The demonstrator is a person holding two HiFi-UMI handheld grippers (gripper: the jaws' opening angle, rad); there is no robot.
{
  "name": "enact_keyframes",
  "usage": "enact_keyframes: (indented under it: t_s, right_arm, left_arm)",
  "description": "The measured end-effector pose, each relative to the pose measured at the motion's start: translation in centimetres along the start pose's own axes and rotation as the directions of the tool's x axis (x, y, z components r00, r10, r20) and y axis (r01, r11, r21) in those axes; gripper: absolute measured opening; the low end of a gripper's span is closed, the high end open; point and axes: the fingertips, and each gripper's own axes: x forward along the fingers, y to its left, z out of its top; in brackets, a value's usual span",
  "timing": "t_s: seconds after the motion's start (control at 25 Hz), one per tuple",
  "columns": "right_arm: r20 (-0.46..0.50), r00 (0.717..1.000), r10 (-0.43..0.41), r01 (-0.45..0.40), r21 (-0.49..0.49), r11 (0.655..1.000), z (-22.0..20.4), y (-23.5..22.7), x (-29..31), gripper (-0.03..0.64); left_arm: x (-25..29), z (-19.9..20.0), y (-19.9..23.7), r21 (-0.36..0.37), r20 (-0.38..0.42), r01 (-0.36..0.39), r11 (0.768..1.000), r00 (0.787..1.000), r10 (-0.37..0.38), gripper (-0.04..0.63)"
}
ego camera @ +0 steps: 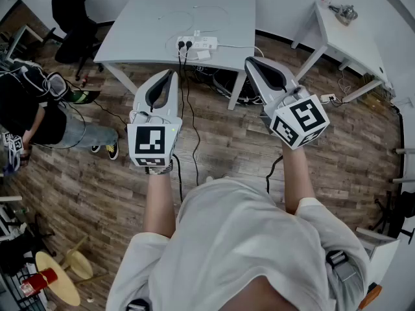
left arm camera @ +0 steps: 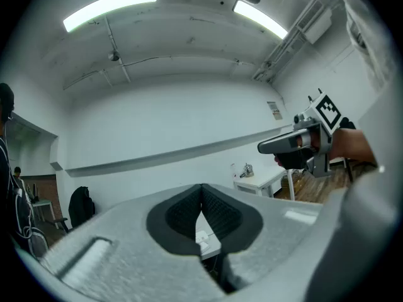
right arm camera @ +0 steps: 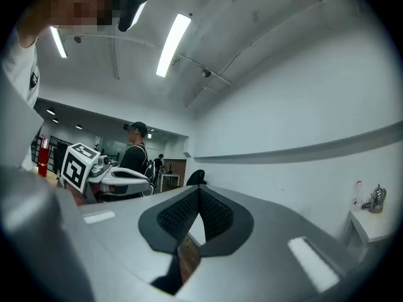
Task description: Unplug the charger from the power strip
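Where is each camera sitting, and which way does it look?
Head view: on the person's head, looking down at table, power strip, both forearms, left claw, right claw.
Left gripper view: on the left claw, looking along its shut tips toward a wall.
Right gripper view: on the right claw, looking along its shut tips toward a wall.
Shared: each gripper view sees the other claw.

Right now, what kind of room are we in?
Probably an office-style lab or workspace: a plain white rectangular table on brown wood-plank flooring, a white power strip lying on that table, a black office chair beside it, and long ceiling strip lights overhead.
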Motion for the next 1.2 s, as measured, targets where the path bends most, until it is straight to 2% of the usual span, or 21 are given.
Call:
enact_keyframes:
  t_s: [0.44, 0.72, 0.92, 1.2]
  right_arm:
    - [0.051, 0.997, -0.054, 0.051, 0.05, 0.997, 0.3, 0.1, 1.0, 0.002]
    - [0.021, 1.0, -0.019, 0.018, 0.034, 0.999, -1.4, 0.0, 2.6, 0.002]
    - [0.025, 1.0, -0.016, 0.015, 0.042, 0.999, -2.6, -3.1, 5.0, 0.002]
    - [0.045, 0.999, -0.03, 0.027, 0.076, 0.997, -4.2, -10.7, 10.5, 0.002]
  left_arm:
    - [-0.1, -1.5, 2.0, -0.021, -0.011, 0.019, 1.0, 1.0, -0.019, 0.005]
    - [1.6, -3.7, 2.7, -0.036, -0.039, 0.037, 0.999, 0.999, -0.038, 0.005]
    - [5.4, -4.8, 3.4, -0.032, -0.048, 0.04, 0.999, 0.998, -0.041, 0.005]
    - [13.5, -6.5, 5.4, -0.041, -0.078, 0.021, 0.999, 0.997, -0.025, 0.005]
